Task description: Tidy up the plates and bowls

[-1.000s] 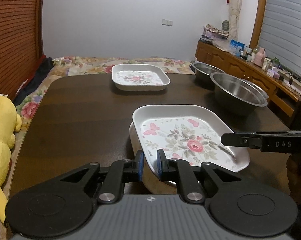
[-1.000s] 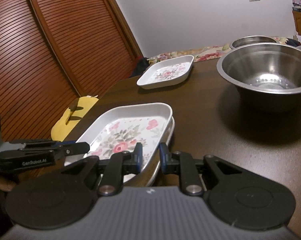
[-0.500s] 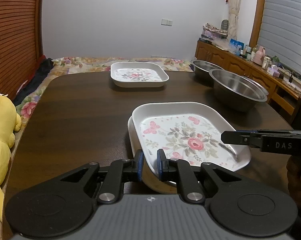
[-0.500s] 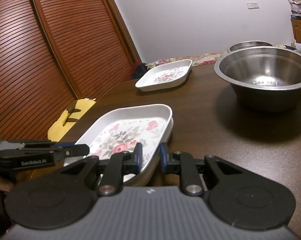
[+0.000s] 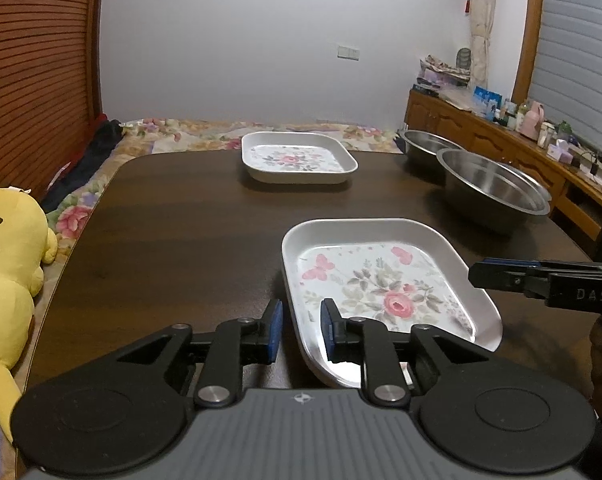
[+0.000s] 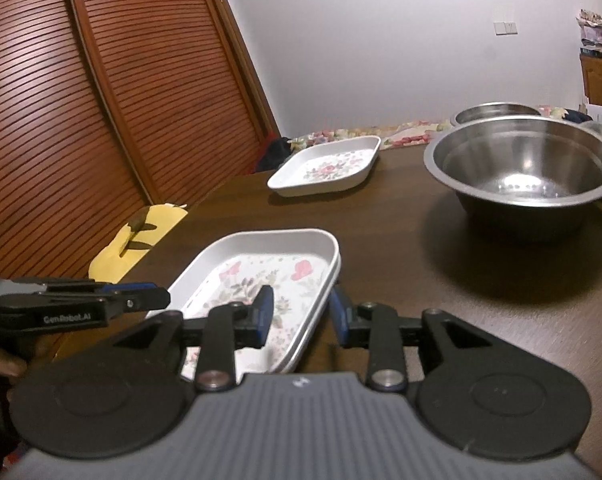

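The dark wooden worktop (image 5: pixel 173 240) carries everything. At its right side stands a large steel bowl (image 5: pixel 493 188), with a second steel bowl (image 5: pixel 425 144) just behind it. At the far edge sits a lone floral plate (image 5: pixel 297 158), well apart from the rest. Near the front lies a stack of two floral plates (image 5: pixel 381 280), the upper one nested in the lower, whose rim shows beneath it in the right wrist view (image 6: pixel 285 276).

The left tool (image 5: pixel 299 330) has its fingers spread, straddling the near left rim of the stack without pinching it. The right tool (image 6: pixel 301 316) is likewise spread, one finger inside the plate, the other outside the rim.

A yellow plush toy (image 5: pixel 5 276) lies off the worktop's left edge.
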### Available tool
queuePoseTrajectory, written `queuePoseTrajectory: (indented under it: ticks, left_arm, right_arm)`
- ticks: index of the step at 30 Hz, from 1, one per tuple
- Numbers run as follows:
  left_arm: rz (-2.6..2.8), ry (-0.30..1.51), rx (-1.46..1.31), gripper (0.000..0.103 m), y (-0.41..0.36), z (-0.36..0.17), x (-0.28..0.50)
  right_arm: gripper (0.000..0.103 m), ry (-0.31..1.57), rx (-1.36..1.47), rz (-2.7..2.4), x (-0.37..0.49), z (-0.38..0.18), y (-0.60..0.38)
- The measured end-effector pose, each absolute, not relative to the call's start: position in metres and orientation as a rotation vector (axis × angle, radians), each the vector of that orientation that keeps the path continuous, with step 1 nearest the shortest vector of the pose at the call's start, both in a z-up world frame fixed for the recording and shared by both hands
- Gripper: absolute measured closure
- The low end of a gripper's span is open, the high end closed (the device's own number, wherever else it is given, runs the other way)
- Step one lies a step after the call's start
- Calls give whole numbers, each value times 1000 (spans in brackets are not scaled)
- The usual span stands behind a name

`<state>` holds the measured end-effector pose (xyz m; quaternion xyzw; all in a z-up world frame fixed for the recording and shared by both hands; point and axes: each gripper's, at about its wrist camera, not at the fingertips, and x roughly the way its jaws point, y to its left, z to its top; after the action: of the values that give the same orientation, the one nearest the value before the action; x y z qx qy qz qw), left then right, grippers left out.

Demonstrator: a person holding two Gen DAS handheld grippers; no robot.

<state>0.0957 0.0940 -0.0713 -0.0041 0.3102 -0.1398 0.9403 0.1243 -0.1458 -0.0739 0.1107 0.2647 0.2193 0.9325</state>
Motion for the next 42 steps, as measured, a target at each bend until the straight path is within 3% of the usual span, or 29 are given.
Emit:
queuePoseTrajectory:
  ticks: [7,42]
  left_arm:
    - [-279,614,3,73,95,-64,99]
    - [-297,534,63,73,97,-17,176]
  right_arm:
    - [70,519,201,445,124,-67,-145]
    - [70,533,51,475,210,19,-153]
